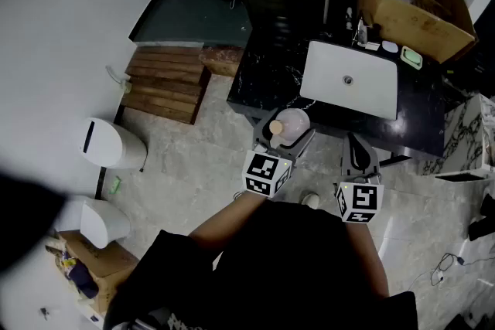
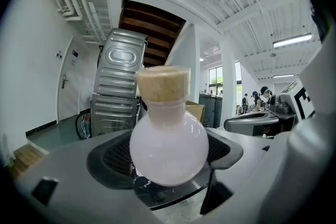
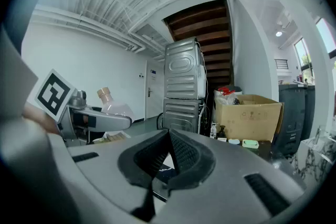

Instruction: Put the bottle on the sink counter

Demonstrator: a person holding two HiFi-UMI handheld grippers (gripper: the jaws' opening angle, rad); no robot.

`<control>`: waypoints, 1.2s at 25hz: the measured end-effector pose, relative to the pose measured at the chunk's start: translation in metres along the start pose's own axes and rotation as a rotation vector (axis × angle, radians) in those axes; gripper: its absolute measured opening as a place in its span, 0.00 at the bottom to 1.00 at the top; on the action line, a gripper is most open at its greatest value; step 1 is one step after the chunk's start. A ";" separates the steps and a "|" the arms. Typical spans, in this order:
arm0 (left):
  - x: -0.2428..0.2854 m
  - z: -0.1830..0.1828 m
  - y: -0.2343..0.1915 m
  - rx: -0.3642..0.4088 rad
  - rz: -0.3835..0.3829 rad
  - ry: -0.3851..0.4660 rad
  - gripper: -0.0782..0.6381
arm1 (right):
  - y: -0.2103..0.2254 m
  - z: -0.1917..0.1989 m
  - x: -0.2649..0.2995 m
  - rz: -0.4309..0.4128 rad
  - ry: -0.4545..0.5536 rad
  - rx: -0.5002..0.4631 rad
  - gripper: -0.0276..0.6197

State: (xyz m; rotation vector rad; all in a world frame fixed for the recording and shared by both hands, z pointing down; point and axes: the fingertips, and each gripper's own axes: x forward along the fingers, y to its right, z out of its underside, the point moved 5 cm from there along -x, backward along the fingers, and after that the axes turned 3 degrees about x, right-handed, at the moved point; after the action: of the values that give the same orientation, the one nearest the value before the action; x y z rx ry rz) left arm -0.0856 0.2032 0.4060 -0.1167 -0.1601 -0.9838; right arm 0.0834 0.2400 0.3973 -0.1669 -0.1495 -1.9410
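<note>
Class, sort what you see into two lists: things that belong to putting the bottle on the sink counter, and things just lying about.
Belongs to the job: bottle, left gripper holding it, sink counter.
Just lying about: cardboard box, wooden boards, white bin.

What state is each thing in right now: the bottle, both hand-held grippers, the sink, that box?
bottle: corked, held between jaws.
left hand-held gripper: closed on the bottle.
right hand-held gripper: jaws together, holding nothing.
sink: empty.
cardboard box: open, with things inside.
</note>
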 end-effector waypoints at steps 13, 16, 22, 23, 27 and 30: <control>0.014 -0.011 0.005 -0.015 -0.132 0.015 0.66 | 0.041 0.003 0.004 -0.123 0.052 0.071 0.10; 0.021 -0.009 0.002 -0.011 -0.137 0.000 0.66 | 0.047 0.006 0.007 -0.121 0.049 0.087 0.10; 0.056 -0.001 -0.010 -0.007 -0.097 -0.021 0.66 | 0.067 0.013 0.022 -0.005 0.052 0.093 0.10; 0.064 0.000 -0.014 -0.012 -0.089 -0.023 0.66 | 0.072 0.011 0.027 0.009 0.058 0.095 0.10; 0.093 -0.004 -0.031 -0.026 -0.055 -0.028 0.66 | 0.084 -0.002 0.055 0.028 0.052 0.083 0.10; 0.115 -0.008 -0.047 -0.014 -0.029 -0.028 0.66 | 0.093 -0.012 0.076 0.059 0.057 0.069 0.10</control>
State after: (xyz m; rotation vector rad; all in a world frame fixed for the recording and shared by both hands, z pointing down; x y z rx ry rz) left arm -0.0616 0.0821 0.4204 -0.1413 -0.1805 -1.0129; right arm 0.1415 0.1347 0.4023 -0.0698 -0.1714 -1.8772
